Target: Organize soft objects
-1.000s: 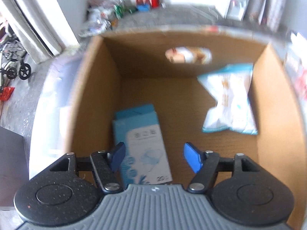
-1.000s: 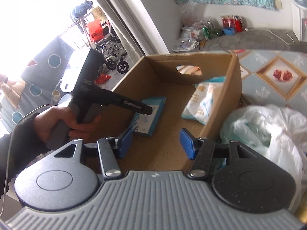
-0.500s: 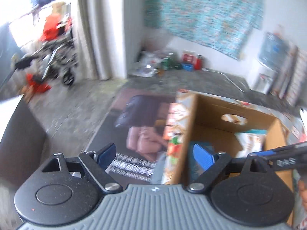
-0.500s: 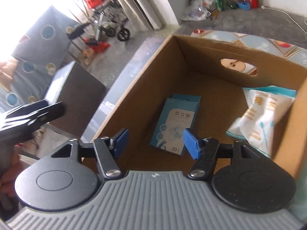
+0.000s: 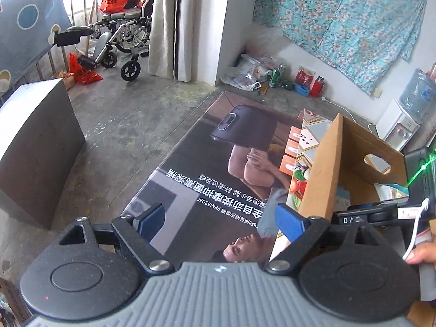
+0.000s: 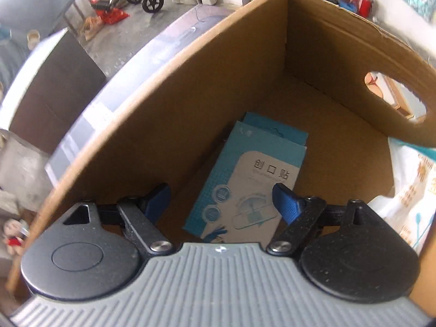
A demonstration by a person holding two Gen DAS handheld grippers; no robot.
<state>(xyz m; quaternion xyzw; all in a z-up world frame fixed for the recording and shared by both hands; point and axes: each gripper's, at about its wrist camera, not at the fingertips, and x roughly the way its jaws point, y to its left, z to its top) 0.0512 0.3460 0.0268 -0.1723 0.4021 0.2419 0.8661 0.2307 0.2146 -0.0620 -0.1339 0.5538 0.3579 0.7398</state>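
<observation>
A brown cardboard box (image 6: 190, 87) with a handle hole holds a blue bandage pack (image 6: 253, 179) lying flat on its floor and a white-and-blue soft pouch (image 6: 408, 190) at its right side. My right gripper (image 6: 220, 199) is open and empty, inside the box just above the bandage pack. My left gripper (image 5: 218, 218) is open and empty, outside the box, to the left of its wall (image 5: 321, 174), over a printed poster (image 5: 218, 169). The other gripper's body (image 5: 395, 209) shows at the right of the left wrist view, over the box.
The box stands on a poster-covered surface. A dark grey block (image 5: 35, 147) stands on the left. A wheelchair (image 5: 122, 41), curtains and floor clutter (image 5: 272, 73) with bottles lie farther off. A water dispenser (image 5: 403, 114) is at the far right.
My left gripper has pulled out of the box and swung left, now outside it. My right gripper has moved into the box, down toward the bandage pack. Both stay open.
</observation>
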